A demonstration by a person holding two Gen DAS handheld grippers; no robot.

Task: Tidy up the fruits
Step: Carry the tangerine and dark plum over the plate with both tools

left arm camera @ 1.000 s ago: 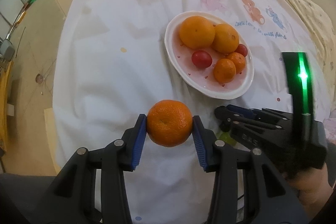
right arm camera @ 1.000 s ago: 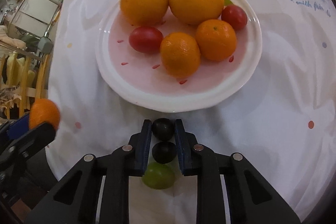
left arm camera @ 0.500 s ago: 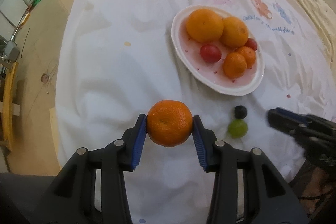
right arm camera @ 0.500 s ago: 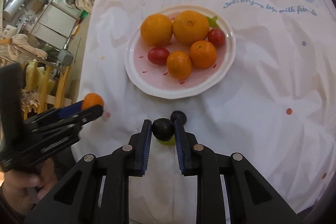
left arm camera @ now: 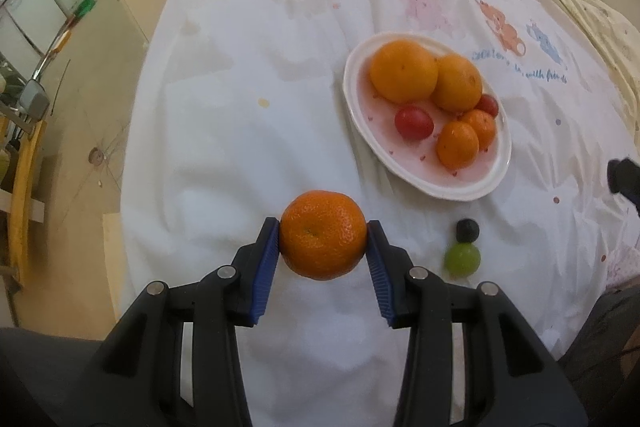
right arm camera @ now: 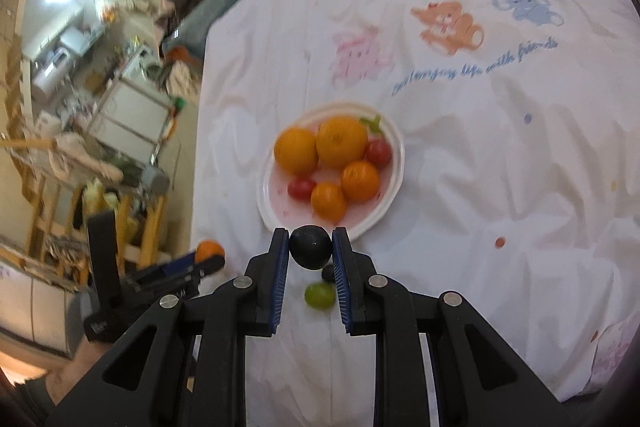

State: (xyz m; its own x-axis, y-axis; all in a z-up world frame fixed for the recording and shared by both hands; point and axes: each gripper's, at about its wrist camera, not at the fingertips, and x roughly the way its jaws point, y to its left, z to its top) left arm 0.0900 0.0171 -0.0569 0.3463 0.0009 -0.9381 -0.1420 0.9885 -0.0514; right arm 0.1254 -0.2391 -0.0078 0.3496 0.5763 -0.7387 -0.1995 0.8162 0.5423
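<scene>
The mandarin (left arm camera: 322, 234), dimpled and round, sat clamped in the left hand-held gripper (left arm camera: 322, 239) at seven o'clock from the glossy plate (left arm camera: 400, 171). The right hand-held gripper (right arm camera: 311, 247) pinched a smooth dark grape (right arm camera: 311, 246); such slick skin could slip free onto the wrinkled cloth.

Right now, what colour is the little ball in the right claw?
Dark, nearly black: the grape in the right claw, best seen from the right wrist.

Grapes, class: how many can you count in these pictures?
3: a dark grape held in the right tongs, another dark grape and a green grape on the tablecloth.
</scene>
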